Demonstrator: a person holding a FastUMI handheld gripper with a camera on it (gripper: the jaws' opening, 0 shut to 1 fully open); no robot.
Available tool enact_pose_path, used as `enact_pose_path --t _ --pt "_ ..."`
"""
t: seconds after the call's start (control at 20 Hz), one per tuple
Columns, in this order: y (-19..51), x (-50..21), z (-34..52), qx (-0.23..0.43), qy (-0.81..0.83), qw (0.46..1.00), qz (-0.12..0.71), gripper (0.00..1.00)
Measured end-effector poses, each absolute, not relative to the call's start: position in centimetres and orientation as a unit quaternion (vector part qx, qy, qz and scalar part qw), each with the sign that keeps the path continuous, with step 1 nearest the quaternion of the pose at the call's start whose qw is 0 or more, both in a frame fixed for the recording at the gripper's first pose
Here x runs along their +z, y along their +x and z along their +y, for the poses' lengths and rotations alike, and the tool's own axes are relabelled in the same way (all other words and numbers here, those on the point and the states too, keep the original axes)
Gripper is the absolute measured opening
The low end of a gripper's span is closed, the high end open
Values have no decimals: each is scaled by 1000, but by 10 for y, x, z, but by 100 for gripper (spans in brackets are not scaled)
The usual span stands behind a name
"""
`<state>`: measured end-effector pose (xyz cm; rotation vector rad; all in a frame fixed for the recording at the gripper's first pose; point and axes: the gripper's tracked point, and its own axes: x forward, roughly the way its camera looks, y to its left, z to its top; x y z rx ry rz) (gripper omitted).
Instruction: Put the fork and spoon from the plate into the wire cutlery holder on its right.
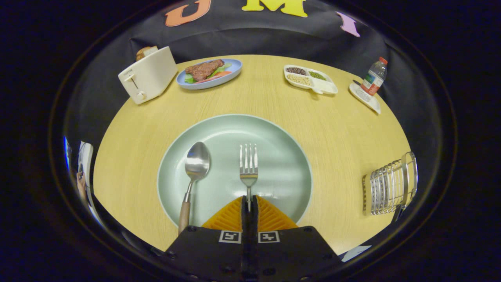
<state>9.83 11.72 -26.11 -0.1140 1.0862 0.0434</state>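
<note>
Nearest, the gripper point(249, 203) has its two fingers pressed together on the handle of the fork point(248, 168), whose tines point away across the pale green plate point(282, 156). Just left of the fork on that same plate lies the spoon point(193, 176), bowl away, its wooden handle reaching over the near rim. Right of the plate, well apart on the round wooden table point(336, 141), stands the wire cutlery holder point(387, 186). Beyond the plate sit a toaster point(148, 75) to the far left, a blue dish of meat and greens point(209, 73), a divided white tray of grains point(310, 79), and a water bottle point(373, 77) to the far right.
</note>
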Motion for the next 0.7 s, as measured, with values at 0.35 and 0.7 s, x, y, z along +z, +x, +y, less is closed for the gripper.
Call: enact_pose_path --t 0.35,0.7 --pt "95 -228 108 28 -54 870 489 1" --pt "86 -180 71 31 -52 891 450 1"
